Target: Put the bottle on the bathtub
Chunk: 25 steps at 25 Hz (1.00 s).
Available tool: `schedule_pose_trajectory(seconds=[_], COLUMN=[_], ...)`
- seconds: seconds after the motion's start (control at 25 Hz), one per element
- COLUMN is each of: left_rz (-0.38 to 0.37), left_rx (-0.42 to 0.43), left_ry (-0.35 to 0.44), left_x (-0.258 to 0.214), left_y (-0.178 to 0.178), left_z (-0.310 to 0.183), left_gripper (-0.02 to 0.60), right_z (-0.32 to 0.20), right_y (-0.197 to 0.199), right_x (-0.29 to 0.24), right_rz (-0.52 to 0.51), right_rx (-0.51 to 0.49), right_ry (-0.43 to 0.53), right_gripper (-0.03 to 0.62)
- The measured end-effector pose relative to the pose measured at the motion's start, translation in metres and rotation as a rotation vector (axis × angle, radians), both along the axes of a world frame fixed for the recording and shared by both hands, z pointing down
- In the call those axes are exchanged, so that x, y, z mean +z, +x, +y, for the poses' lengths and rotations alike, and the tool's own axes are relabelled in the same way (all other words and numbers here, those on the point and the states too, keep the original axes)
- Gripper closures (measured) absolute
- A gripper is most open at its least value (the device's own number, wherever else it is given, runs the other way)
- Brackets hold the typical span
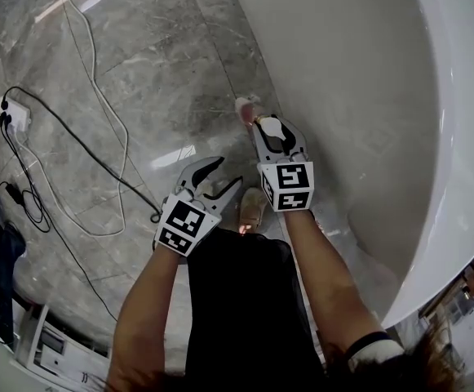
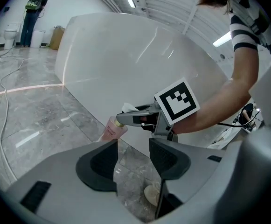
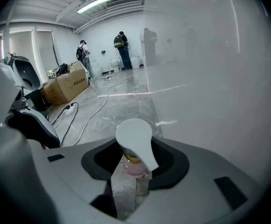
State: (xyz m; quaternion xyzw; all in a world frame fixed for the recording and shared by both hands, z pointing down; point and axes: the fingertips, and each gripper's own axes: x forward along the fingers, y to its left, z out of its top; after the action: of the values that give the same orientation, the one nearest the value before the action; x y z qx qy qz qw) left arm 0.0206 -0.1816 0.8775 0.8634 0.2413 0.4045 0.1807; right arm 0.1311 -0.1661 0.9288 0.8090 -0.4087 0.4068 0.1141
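A pink bottle (image 1: 245, 108) with a white pump head (image 3: 134, 138) stands on the grey marble floor, close against the white bathtub's (image 1: 367, 96) outer wall. My right gripper (image 1: 271, 123) reaches down over it. Its jaws stand on both sides of the bottle's neck (image 3: 132, 159), with a gap at each side, so it is open. In the left gripper view the bottle (image 2: 112, 128) looks tilted, with the right gripper's fingers (image 2: 136, 117) at its top. My left gripper (image 1: 228, 171) hovers open and empty a little to the left, above the floor.
A power strip (image 1: 15, 114) and loose cables (image 1: 98, 166) lie on the floor at left. The person's shoe (image 1: 253, 207) is just behind the grippers. Farther off are a cardboard box (image 3: 66, 85) and two people (image 3: 123, 50) by the back wall.
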Motion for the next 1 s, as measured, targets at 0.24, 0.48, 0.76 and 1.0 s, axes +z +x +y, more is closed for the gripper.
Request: schedule_pose_trajectory(seconds=[0.24,0.48,0.76,1.0], left_rz=[-0.005,-0.005,0.013,0.016], left_rx=[-0.007,-0.010,0.001,-0.003], left_ry=[0.005,0.007,-0.001,-0.035], left_x=[0.002,-0.001,-0.019,-0.041], left_y=[-0.002,0.000,0.002,0.005], left_z=[-0.003,-0.007,-0.007,-0.005], left_gripper=[0.356,0.356,0.356,0.356], right_z=[-0.008,-0.012,-0.018,-0.016], right_y=[-0.001,-0.010,-0.015,-0.016], right_x=[-0.001,0.000,0.000,-0.017], right_rz=[0.014,-0.001,-0.052,-0.070], right_rx=[-0.036,-0.112,-0.126,-0.123], right_ry=[-0.004,-0.018,-0.033,-0.032], right_gripper=[0.418,0.414,0.411,0.382])
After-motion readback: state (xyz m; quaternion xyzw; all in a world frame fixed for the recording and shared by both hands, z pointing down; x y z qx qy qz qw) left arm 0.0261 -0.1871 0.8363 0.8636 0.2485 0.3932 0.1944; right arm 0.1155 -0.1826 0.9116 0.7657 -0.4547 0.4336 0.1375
